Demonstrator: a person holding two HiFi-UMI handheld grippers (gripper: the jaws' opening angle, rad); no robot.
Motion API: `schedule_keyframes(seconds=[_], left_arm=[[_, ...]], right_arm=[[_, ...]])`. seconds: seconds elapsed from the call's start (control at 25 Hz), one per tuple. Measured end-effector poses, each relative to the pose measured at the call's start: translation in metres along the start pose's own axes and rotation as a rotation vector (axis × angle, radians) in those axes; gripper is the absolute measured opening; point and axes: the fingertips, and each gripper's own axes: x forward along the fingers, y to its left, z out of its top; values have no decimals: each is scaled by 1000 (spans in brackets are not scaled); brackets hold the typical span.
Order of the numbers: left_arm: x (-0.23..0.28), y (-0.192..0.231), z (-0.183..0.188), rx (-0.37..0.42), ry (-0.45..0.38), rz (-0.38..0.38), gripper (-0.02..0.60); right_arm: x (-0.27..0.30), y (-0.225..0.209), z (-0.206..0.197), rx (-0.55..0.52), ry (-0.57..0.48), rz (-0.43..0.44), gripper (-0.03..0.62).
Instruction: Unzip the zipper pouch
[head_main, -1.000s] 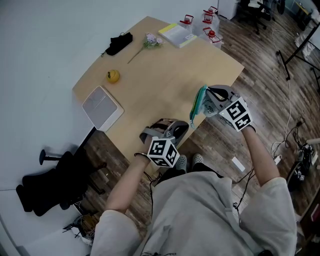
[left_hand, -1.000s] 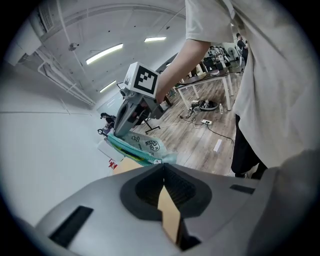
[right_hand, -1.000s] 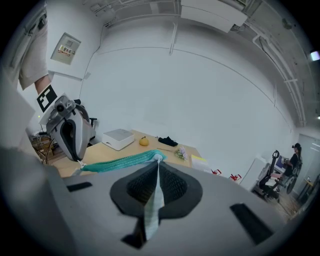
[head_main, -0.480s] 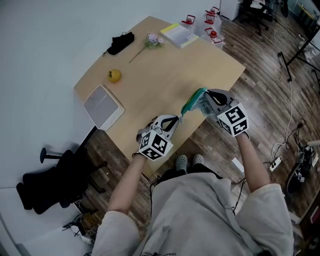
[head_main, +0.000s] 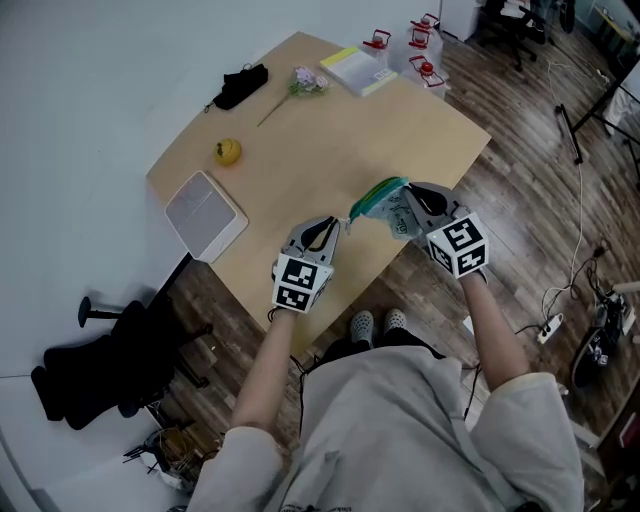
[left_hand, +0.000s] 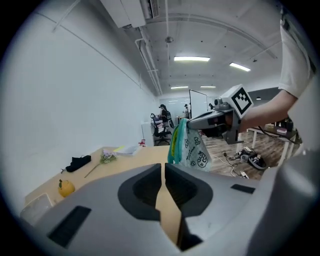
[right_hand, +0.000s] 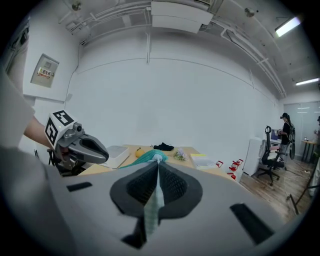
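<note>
My right tongs (head_main: 402, 207) pinch the zipper pouch (head_main: 378, 194) above the tabletop (head_main: 320, 130) edge, long axis 8-to-2 o'clock. Left tongs (head_main: 323, 228), pressed together and empty, sit nearest its free end. The pouch lies at 2 o'clock from them.

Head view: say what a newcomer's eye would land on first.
The teal printed pouch, held up over the near edge of the table and clamped in the right gripper. Next, the left gripper just beside it, jaws together on nothing. A small yellow fruit sits farther back on the left.
</note>
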Motion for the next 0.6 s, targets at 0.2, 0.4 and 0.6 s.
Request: schedule_keyframes(seconds=[0.2, 0.4, 0.6], left_arm=[[-7, 8, 9, -66, -33, 41, 26], [-7, 8, 18, -121, -63, 65, 26], [-12, 9, 20, -223, -94, 99, 26]], right_arm=[[3, 0, -9, 6, 22, -3, 9], [8, 9, -20, 6, 42, 3, 9], [5, 18, -28, 65, 26, 3, 11]])
